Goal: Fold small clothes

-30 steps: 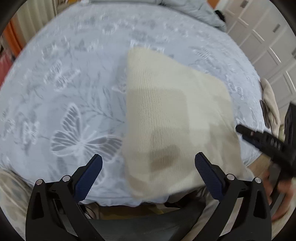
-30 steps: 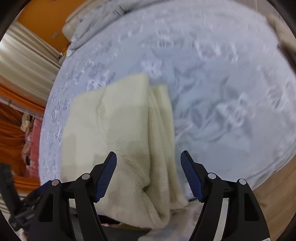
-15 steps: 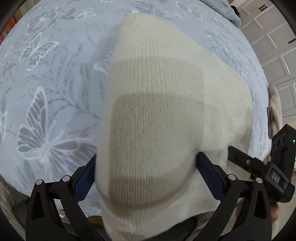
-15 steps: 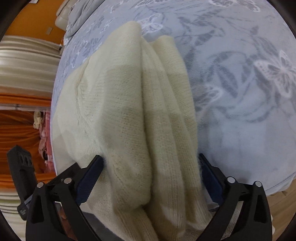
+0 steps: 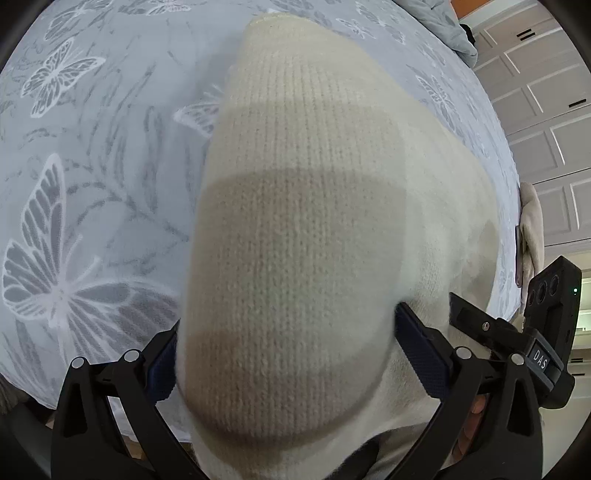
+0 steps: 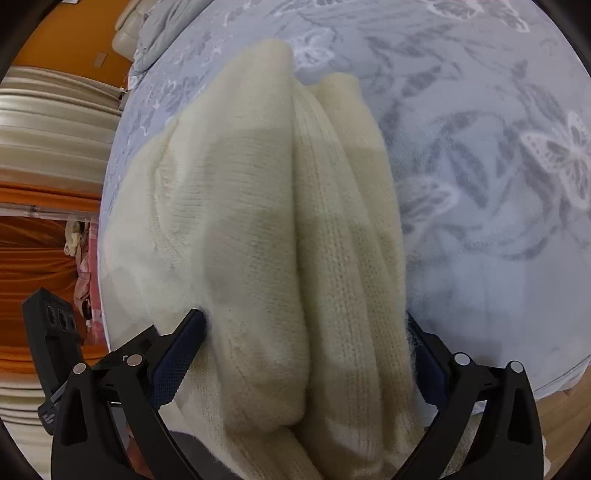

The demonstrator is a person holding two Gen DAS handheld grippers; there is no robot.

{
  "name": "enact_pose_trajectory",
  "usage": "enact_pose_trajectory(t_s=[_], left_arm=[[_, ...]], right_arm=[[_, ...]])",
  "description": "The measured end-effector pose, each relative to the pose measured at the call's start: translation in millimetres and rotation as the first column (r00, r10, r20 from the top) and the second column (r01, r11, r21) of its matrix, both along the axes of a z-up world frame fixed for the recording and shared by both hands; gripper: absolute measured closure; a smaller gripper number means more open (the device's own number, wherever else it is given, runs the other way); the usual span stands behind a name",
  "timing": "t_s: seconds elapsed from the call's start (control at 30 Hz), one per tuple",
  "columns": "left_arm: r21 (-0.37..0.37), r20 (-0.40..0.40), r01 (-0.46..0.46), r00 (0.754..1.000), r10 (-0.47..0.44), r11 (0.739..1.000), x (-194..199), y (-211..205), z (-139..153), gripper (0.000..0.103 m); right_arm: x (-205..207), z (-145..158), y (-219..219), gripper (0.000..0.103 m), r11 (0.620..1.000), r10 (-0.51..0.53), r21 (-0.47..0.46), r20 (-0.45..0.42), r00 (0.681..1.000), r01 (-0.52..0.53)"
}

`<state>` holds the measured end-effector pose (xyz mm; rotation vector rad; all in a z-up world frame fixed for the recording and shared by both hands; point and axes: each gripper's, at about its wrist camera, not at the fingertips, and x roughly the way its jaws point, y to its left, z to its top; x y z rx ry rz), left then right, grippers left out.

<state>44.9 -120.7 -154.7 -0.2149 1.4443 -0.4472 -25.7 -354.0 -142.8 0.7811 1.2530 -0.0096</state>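
Note:
A cream knitted garment (image 5: 303, 206) lies folded on a pale blue bedspread with butterfly print (image 5: 92, 155). My left gripper (image 5: 291, 354) is open, its blue pads either side of the garment's near left edge, which bulges between the fingers. My right gripper (image 6: 306, 354) is open too, straddling the near right edge, where folded layers of the garment (image 6: 295, 229) stack up. The right gripper also shows at the right of the left wrist view (image 5: 517, 332), and the left gripper's body at the left of the right wrist view (image 6: 51, 332).
The bedspread (image 6: 498, 184) stretches away behind the garment. A grey duvet (image 5: 443, 26) lies at the far end. White cupboard doors (image 5: 546, 129) stand to the right, orange curtains (image 6: 37, 258) to the left. Another cream cloth (image 5: 532, 221) lies at the bed's right edge.
Both grippers have moved forward and down onto the garment's near edge, so that the cloth now sits between the open fingers. In the last half second they barely moved.

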Motion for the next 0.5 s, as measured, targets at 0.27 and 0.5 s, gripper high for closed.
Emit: enact_pose_trajectory(t_s=[0.27, 0.5], left_arm=[[-0.019, -0.04, -0.02, 0.999, 0.019, 1.0, 1, 10, 1, 0.005], [0.017, 0.055, -0.008, 0.998, 0.007, 1.0, -11, 35, 34, 0.005]], right_arm=[[-4, -6, -15, 0.013, 0.991, -0.068, 0.113, 0.018, 0.998, 0.065], [-60, 47, -31, 0.018, 0.977, -0.212, 0.031, 0.169, 0.963, 0.209]])
